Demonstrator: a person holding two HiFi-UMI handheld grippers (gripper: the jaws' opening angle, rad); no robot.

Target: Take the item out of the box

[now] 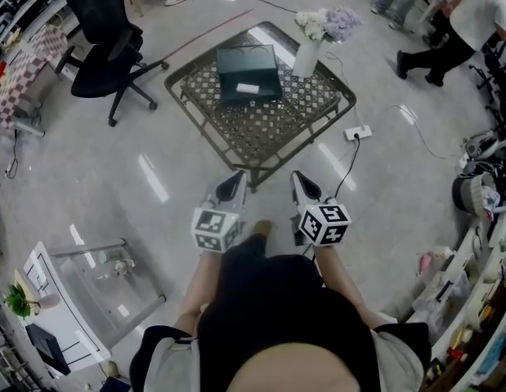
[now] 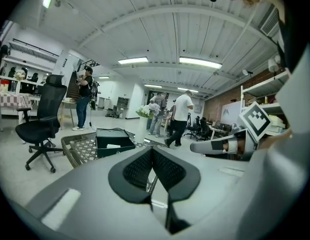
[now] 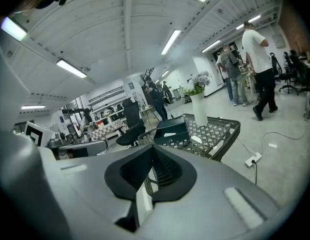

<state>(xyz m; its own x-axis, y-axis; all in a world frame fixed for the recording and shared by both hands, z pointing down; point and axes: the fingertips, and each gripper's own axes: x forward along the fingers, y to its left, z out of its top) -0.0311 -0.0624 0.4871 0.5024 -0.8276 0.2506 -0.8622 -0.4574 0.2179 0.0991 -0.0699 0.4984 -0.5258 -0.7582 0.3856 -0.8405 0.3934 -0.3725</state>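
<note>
Standing on a pale glossy floor [image 1: 154,178], the person holds both tools out in front of the body, side by side and apart. Left gripper [image 1: 233,183]: marker cube [image 1: 216,228] toward the body, fingers aimed at the worktop ahead. In the left gripper view its fingers [image 2: 139,170] are clenched together with nothing between them, and the tips are over open floor. Right gripper [image 1: 305,185]: marker cube [image 1: 324,223] likewise toward the body. In the right gripper view its fingers [image 3: 137,171] are clenched too, with no object in them. Neither tool touches anything. Just beyond the tips is the near corner of the worktop [image 1: 261,137], a low square frame with a lattice top, set diagonally to the person. On its far half sits the box [image 1: 248,73], dark green and open on top. The white item [image 1: 247,88] lies inside it, toward the near wall, well apart from both tools. Beside the box, to its right in the head view, stands a white vase [image 1: 306,55] with pale flowers [image 1: 330,23]. A white power strip [image 1: 358,132] lies on the floor past the worktop's right corner. Farther left is a black office chair [image 1: 105,47]. At the far right is a person in a white shirt [image 1: 469,15].
</note>
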